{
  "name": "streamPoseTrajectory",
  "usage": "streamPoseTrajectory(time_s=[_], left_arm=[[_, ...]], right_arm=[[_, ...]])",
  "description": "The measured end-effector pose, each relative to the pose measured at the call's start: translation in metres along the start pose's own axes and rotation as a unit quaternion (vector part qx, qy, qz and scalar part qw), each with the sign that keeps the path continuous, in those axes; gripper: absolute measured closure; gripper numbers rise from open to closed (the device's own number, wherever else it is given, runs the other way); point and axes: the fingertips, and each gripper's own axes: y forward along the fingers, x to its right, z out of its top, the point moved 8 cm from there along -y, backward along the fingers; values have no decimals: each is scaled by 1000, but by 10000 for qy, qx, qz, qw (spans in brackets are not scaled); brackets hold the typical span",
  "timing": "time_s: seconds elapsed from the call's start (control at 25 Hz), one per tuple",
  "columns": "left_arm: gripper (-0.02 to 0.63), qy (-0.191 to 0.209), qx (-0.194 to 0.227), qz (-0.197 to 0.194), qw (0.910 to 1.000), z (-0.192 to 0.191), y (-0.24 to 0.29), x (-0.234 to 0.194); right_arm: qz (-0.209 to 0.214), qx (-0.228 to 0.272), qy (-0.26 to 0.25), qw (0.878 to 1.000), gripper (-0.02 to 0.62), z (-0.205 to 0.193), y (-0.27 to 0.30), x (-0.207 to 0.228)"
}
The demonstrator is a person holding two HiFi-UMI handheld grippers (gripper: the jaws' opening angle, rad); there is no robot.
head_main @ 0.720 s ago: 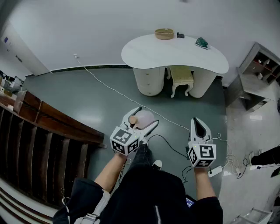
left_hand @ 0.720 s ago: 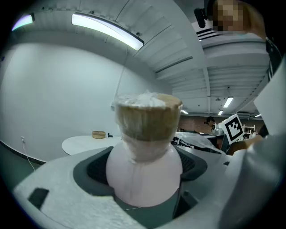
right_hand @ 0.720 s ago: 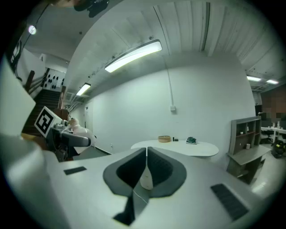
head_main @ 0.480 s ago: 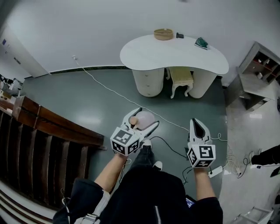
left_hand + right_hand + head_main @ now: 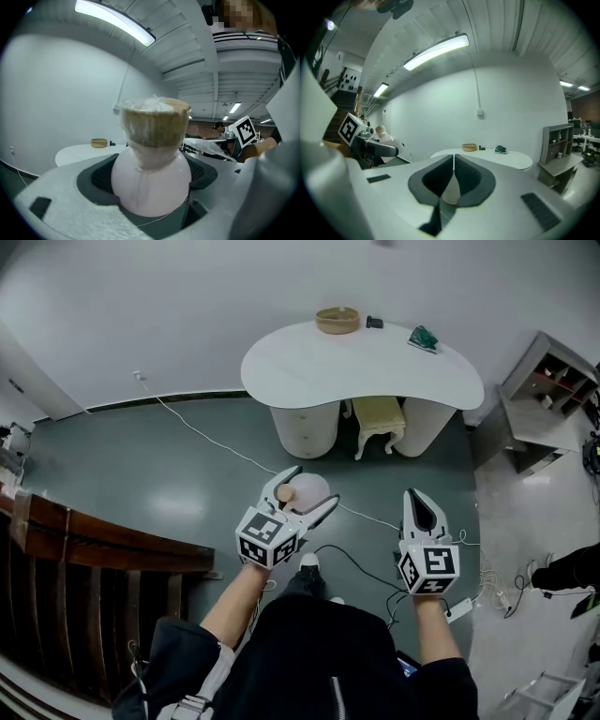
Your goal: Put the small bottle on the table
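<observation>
Gripping the small bottle (image 5: 151,183) by its round belly, the left claw (image 5: 311,486) is holding it well short of the worktop (image 5: 375,367) — over the floor (image 5: 187,465). The right claw (image 5: 419,498) is hanging beside it, pressed together, carrying nothing. Approaching the worktop and setting down are remaining.

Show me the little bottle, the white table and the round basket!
small bottle (image 5: 151,183): left gripper view, round pink belly.
white table (image 5: 375,371): head view, bare top.
round basket (image 5: 337,321): head view, its middle.
</observation>
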Motion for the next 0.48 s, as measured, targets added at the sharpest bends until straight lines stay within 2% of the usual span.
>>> streamPoseTrajectory(time_s=[0.2, 0.48], left_arm=[[196, 81, 1, -189, 9998, 13, 21, -41], [196, 179, -128, -424, 9989, 11, 34, -84]], right_arm=[[-149, 18, 1, 9999, 598, 13, 42, -4], [-419, 55, 135, 9990, 598, 14, 78, -11]])
